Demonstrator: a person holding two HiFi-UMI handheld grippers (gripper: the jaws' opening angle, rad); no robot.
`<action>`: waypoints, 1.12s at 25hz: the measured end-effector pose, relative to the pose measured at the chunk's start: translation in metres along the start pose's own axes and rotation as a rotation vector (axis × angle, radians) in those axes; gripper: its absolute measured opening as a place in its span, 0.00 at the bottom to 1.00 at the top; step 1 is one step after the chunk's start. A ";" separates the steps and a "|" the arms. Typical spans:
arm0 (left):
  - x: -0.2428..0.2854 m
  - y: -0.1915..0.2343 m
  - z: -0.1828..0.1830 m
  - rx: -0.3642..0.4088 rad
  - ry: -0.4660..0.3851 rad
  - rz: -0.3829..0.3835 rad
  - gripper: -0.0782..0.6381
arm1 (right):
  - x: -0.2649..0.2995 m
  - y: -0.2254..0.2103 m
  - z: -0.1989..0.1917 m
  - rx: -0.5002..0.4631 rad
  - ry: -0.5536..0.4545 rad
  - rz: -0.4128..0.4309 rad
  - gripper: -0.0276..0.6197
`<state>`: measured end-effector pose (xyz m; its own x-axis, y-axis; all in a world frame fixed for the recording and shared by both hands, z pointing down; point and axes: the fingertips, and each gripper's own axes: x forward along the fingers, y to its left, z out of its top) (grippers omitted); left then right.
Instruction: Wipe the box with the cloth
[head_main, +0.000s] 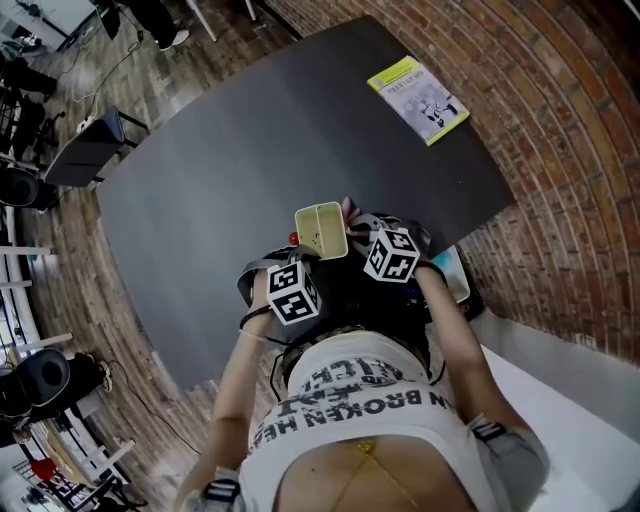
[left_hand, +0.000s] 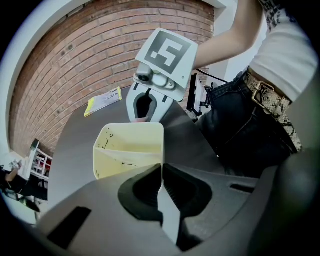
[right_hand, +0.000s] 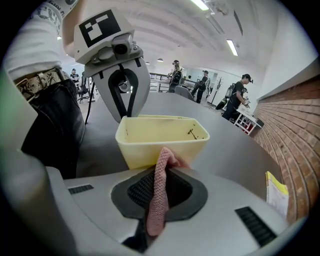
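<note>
A pale yellow open box (head_main: 321, 230) with dark smudges inside stands on the dark table (head_main: 230, 150), close to the person. My left gripper (head_main: 305, 258) is shut on the box's near wall; in the left gripper view that wall's thin edge (left_hand: 161, 172) runs between the closed jaws. My right gripper (head_main: 358, 225) is shut on a pink cloth (right_hand: 159, 192), which hangs bunched between the pads. The cloth's tip touches the outer side of the box (right_hand: 162, 142), and a bit of the cloth (head_main: 348, 210) shows by the box's right edge. Each gripper faces the other across the box.
A yellow-green booklet (head_main: 417, 99) lies at the table's far right corner, also the booklet (right_hand: 276, 192) at the right. A light tray-like thing (head_main: 455, 272) sits at the table's near right edge. Brick surfaces surround the table. People stand far off (right_hand: 240, 97).
</note>
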<state>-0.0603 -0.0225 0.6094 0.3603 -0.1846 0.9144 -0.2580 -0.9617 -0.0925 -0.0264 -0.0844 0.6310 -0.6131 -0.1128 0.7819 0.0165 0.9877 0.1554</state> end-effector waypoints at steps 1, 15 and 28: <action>0.000 0.000 0.000 0.000 0.001 0.001 0.14 | -0.001 0.003 0.000 0.000 0.001 0.000 0.07; 0.003 -0.001 0.000 -0.015 -0.003 0.017 0.14 | -0.011 0.036 -0.003 0.013 0.007 -0.006 0.07; 0.008 -0.001 0.007 -0.253 -0.050 0.031 0.14 | -0.020 0.041 0.001 0.029 -0.002 -0.027 0.07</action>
<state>-0.0512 -0.0247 0.6139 0.3909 -0.2287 0.8916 -0.4832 -0.8754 -0.0127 -0.0148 -0.0417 0.6212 -0.6146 -0.1396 0.7763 -0.0234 0.9870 0.1590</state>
